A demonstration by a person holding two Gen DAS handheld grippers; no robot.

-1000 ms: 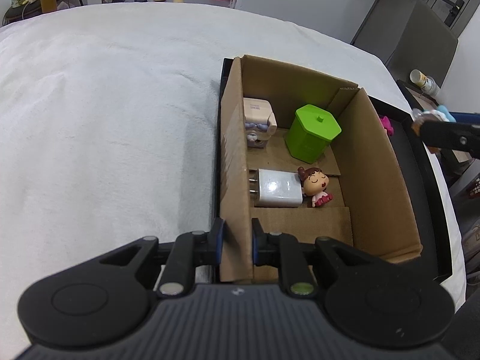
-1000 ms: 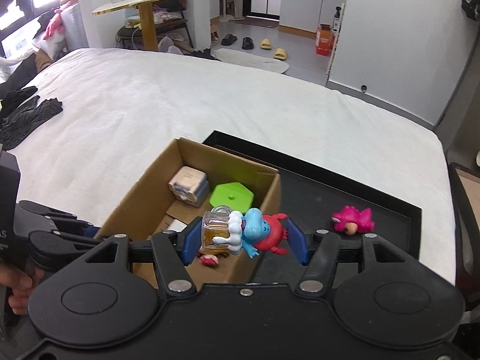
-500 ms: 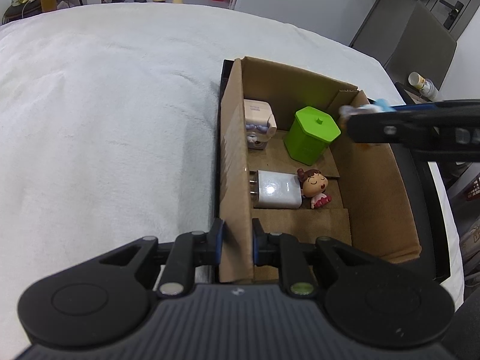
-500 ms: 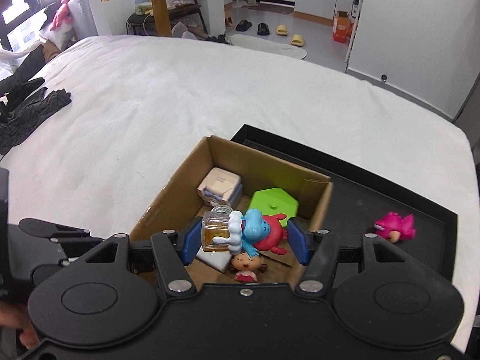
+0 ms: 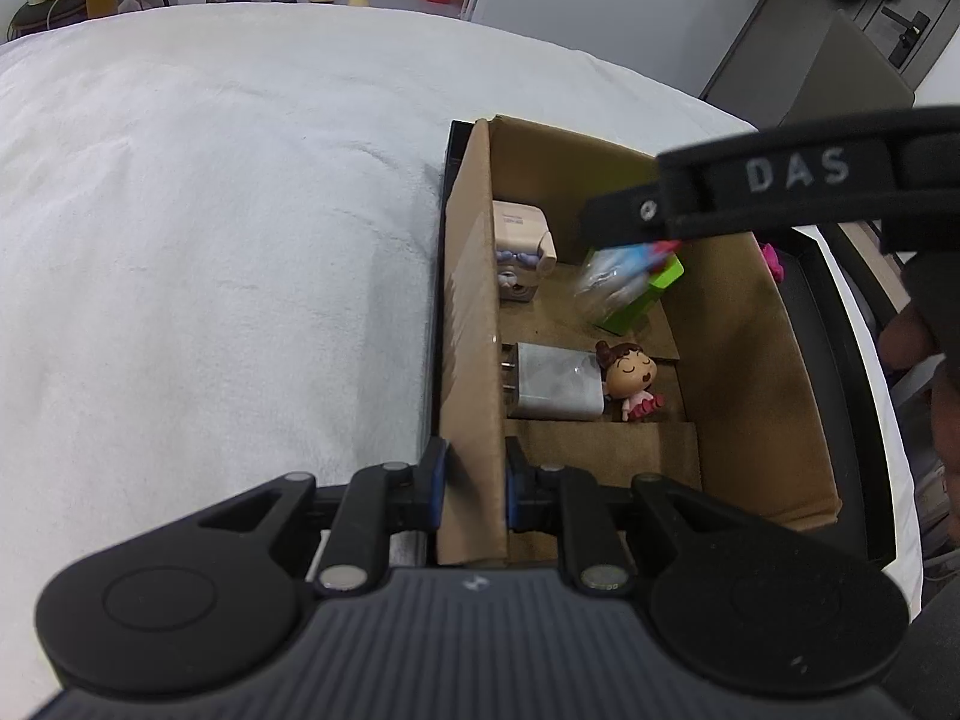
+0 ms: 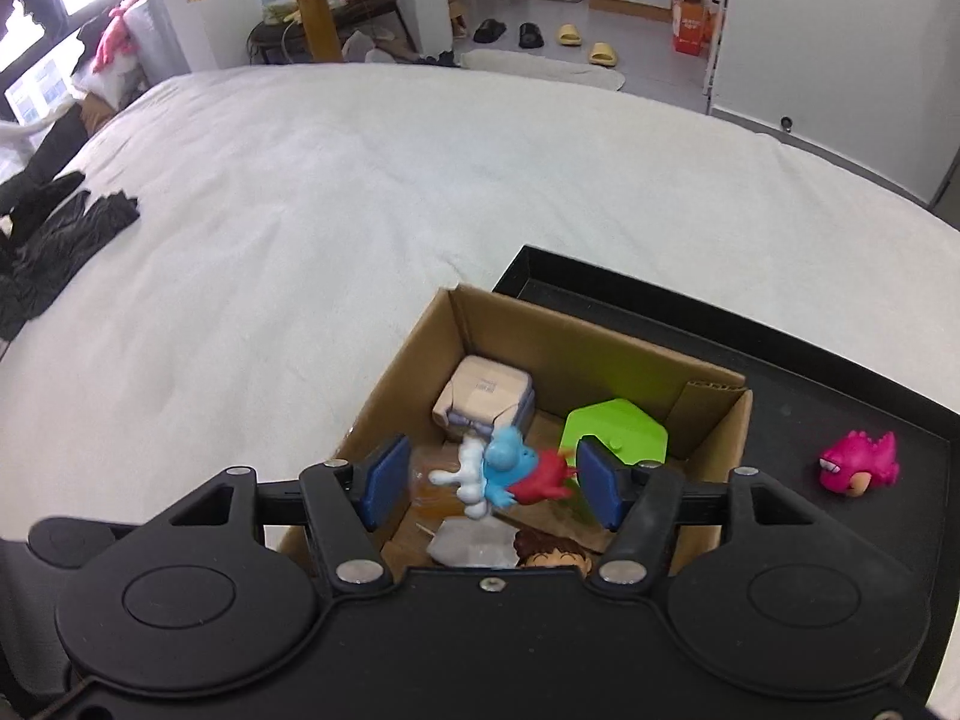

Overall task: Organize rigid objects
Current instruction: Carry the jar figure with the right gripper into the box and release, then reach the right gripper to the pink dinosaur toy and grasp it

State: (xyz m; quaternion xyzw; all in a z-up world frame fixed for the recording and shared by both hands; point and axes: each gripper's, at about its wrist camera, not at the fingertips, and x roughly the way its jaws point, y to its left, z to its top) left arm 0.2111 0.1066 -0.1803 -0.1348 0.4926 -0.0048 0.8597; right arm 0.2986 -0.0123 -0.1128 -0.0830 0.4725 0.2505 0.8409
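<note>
Two grippers work over a cardboard box [image 5: 474, 324] at the near right part of a white bed [image 5: 210, 240], the box resting on a black tray [image 6: 810, 378]. On the left, our left gripper [image 5: 470, 483] is clamped on the box's left wall, one blue pad on each side of the cardboard. Inside the box, along that wall, we see a beige, purple-trimmed block toy [image 5: 523, 246] in the far left corner and a white charger plug [image 5: 555, 385] nearer to us, with a small pink-dressed girl figurine [image 5: 631, 377] touching its right end. Further right stands a green hexagonal container [image 6: 615, 431] near the far right corner. Above the box, our right gripper [image 6: 491, 483] has its fingers spread wider than the blue-and-red figure with its little glass bottle [image 6: 504, 474], which shows blurred between the pads, clear of both, over the box's middle. Well to the right, a pink dinosaur toy [image 6: 858, 461] lies on the tray, outside the box.
</note>
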